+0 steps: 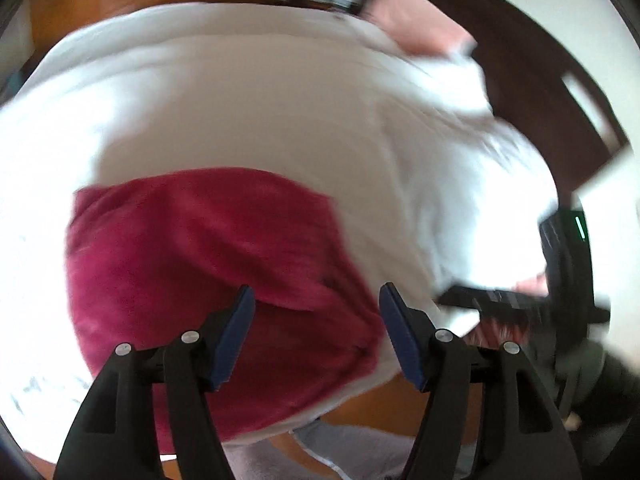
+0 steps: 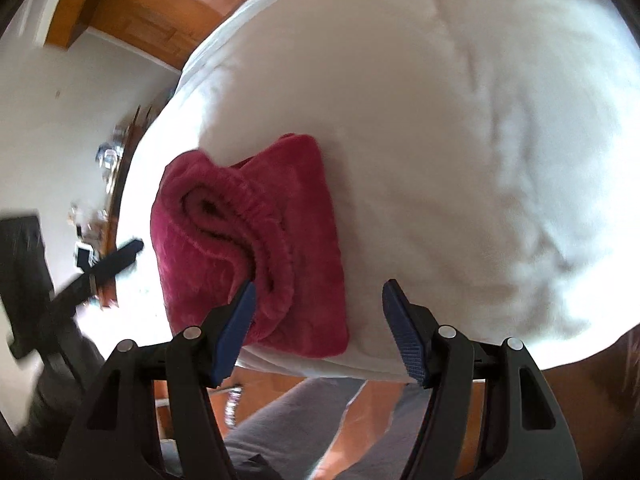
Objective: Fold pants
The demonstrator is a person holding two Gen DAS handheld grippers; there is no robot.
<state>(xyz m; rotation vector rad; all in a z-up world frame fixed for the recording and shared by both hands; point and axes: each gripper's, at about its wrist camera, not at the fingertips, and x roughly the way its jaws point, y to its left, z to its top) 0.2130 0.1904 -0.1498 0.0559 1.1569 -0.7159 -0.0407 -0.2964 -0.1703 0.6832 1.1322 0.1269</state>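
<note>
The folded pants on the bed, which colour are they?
The pants are deep crimson red, plain, without pattern; the right wrist view shows them best.

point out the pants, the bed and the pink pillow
pants (image 2: 256, 236): right wrist view, on the elastic waistband of the folded bundle
bed (image 1: 280, 100): left wrist view, on bare white cover beyond the pants
pink pillow (image 1: 416, 20): left wrist view, on its blurred middle

pants are a deep raspberry red, fuzzy and plain, no pattern. bedspread is plain white. both grippers are black with blue pads. floor is orange-brown wood, and a pillow looks pale pink.
</note>
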